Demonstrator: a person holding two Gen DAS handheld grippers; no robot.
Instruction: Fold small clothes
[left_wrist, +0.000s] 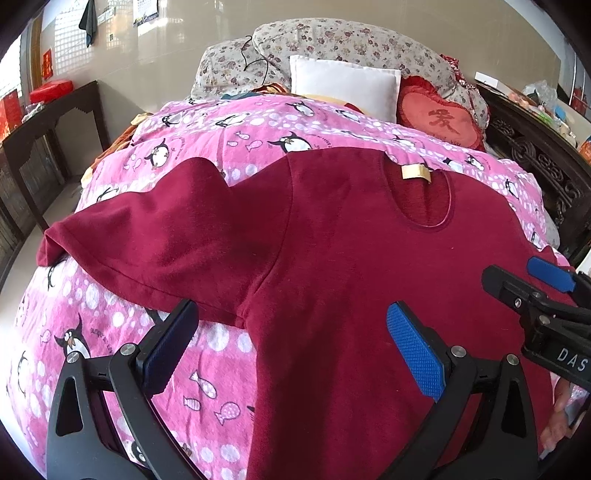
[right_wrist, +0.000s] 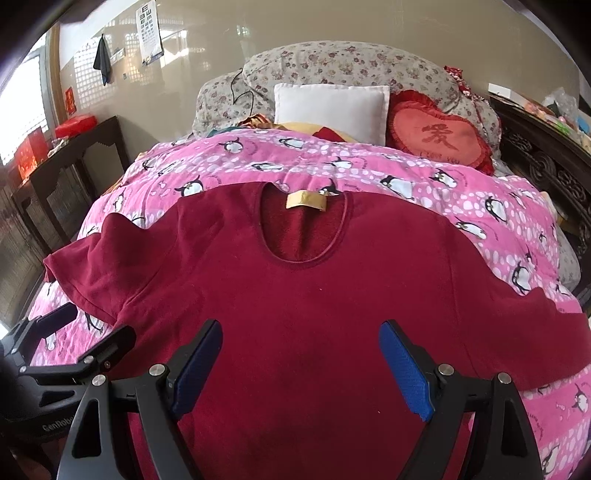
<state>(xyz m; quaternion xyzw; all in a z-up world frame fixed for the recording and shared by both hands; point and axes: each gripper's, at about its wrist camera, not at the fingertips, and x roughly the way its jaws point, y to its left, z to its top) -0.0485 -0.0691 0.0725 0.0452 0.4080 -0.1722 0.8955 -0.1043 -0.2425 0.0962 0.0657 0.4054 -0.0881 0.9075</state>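
A pink penguin quilt (right_wrist: 369, 173) covers the bed, backed by a white pillow (right_wrist: 330, 109) and red heart cushion (right_wrist: 439, 134).

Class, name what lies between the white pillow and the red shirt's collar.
Pink penguin quilt lies between white pillow and red shirt, in both views.

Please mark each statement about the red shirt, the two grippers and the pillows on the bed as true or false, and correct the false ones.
1. The red shirt lies spread flat on the pink penguin blanket. True.
2. The left gripper is shut on a sleeve. False: it is open and holds nothing.
3. The right gripper is open above the shirt. True.
4. The neck label is blue. False: it is tan.
5. The white pillow is to the left of the heart cushion. True.
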